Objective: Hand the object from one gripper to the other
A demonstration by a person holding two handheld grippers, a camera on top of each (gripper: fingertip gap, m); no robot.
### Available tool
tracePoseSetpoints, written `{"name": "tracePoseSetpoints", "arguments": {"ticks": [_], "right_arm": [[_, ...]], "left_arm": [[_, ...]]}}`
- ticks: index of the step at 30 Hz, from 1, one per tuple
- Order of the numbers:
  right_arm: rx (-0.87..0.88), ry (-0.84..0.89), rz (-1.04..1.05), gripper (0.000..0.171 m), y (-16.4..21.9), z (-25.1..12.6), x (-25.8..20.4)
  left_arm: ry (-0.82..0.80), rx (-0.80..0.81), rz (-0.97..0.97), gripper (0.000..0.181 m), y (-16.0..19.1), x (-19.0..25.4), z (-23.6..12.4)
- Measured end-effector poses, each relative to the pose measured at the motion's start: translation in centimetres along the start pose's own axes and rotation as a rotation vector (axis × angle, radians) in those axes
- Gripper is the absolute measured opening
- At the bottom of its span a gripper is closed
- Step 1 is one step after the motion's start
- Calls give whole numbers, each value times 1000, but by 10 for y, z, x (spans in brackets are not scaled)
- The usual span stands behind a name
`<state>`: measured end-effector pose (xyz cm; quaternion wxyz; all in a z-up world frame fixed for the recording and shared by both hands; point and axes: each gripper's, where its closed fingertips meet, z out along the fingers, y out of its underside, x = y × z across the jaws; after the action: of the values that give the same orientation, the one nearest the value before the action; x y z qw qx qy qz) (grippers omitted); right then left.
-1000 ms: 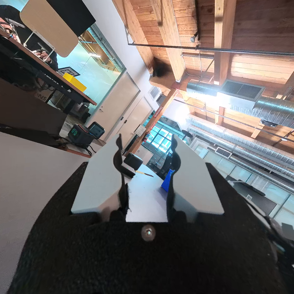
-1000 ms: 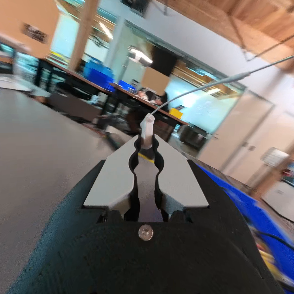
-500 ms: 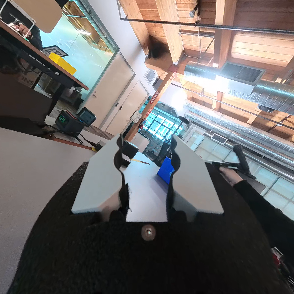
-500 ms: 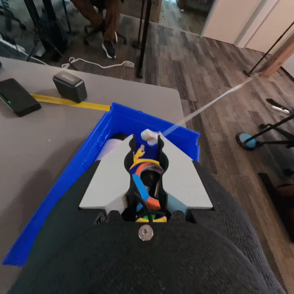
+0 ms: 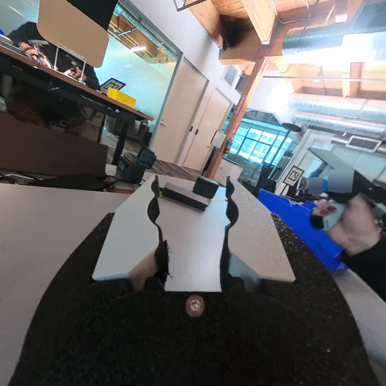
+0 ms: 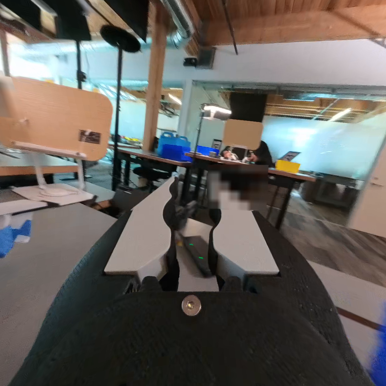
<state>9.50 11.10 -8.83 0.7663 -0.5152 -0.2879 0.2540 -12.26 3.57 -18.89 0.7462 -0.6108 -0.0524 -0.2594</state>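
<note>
Both left gripper and right gripper spread-fingered above grey table

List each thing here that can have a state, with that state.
left gripper: open, empty.
right gripper: open, nothing visible between its fingers.
flat black device: lying on the table, green lights lit.
black box: resting on the table, behind the device.
blue bin: on the table, contents hidden.

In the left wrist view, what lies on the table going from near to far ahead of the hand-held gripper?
Left hand-held gripper → flat black device → yellow tape → small black box.
</note>
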Motion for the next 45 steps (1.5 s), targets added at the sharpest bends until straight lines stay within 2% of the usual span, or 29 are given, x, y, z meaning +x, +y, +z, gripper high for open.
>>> {"name": "tracePoseSetpoints", "arguments": {"ticks": [3, 6, 7, 9, 12, 16, 19, 21, 23, 24, 26, 29, 32, 34, 38, 42, 45], "right_arm": [[52, -83, 9, 24, 48, 28, -66], [89, -146, -185, 20, 83, 39, -110], [85, -196, -243, 14, 89, 41, -120], [88, -276, -242, 20, 88, 42, -128], [102, -265, -125, 19, 86, 41, -113], [108, -262, -85, 20, 85, 43, -109], [98, -288, -93, 19, 86, 45, -117], [103, -315, -107, 18, 84, 44, -125], [104, -331, -130, 17, 83, 44, -131], [102, -338, -143, 17, 83, 43, -133], [100, -347, -161, 17, 83, 43, -136], [96, -350, -155, 17, 83, 44, -136], [94, -342, -128, 17, 82, 45, -132], [95, -334, -96, 16, 81, 46, -128], [85, -329, 29, 16, 80, 49, -120], [76, -321, 106, 16, 80, 52, -112], [77, -319, 131, 16, 79, 52, -110]], "left_arm": [[-26, -20, 72, 62, 2, 1, 0], [-49, -62, 121, 63, 8, -1, 2], [-50, -65, 129, 64, 8, 0, 3], [-48, -51, 170, 63, -2, 4, 3], [-75, -34, 251, 61, -41, 20, -10], [-287, -36, 458, 47, -122, 29, -62], [-495, -164, 530, 47, -174, -3, -112], [-655, -330, 471, 51, -186, -49, -149], [-756, -524, 305, 51, -172, -97, -183], [-771, -624, 194, 47, -157, -116, -197], [-818, -778, 12, 51, -124, -148, -222], [-932, -993, -104, 56, -80, -183, -259], [-968, -1033, -216, 59, -53, -197, -271], [-967, -1038, -289, 56, -42, -200, -272], [-982, -1112, -270, 26, -33, -202, -282], [-983, -1178, -198, 21, -38, -200, -290], [-1038, -1116, -32, 19, -72, -197, -286]]}}
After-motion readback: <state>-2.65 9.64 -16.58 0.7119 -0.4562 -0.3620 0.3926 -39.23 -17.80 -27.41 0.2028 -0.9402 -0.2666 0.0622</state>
